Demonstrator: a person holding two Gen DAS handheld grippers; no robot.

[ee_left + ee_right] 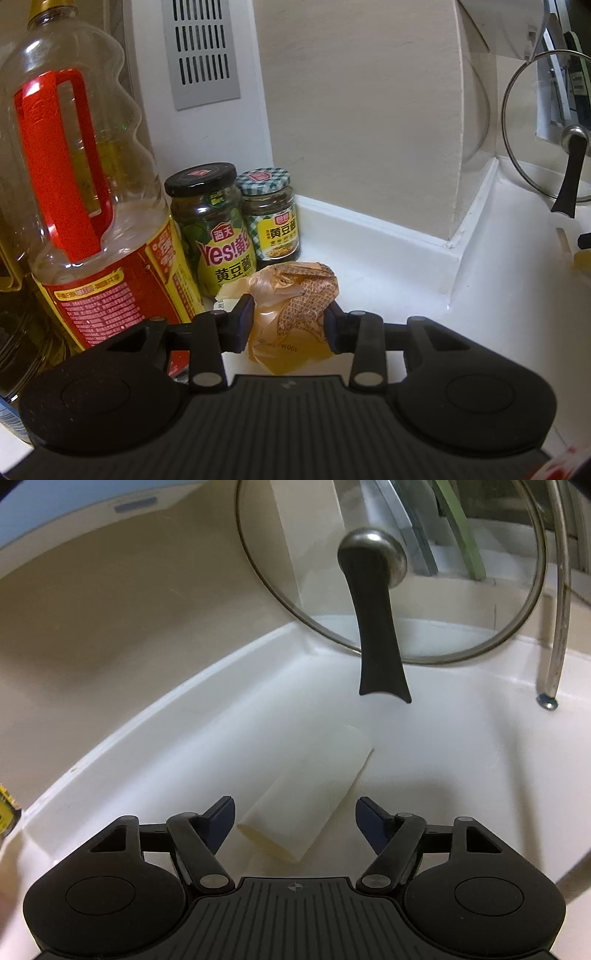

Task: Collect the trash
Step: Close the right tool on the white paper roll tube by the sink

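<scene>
Orange wrapper (291, 314) half-hidden in clamped left hand-held gripper (290, 325); right hand-held gripper (295, 821) apart

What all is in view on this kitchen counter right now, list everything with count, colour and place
crumpled wrapper: one, orange-brown, between the left gripper's pads
sauce jars: two, dark with yellow labels, in the corner behind the wrapper
oil bottle: one, clear with red handle, far left
vent grille: one, grey, on the wall
glass lid: one, clear with black handle, leaning against the wall
paper tube: one, white, flattened, lying on the counter ahead of the right gripper
left gripper: black, shut on the wrapper
right gripper: black, open
</scene>
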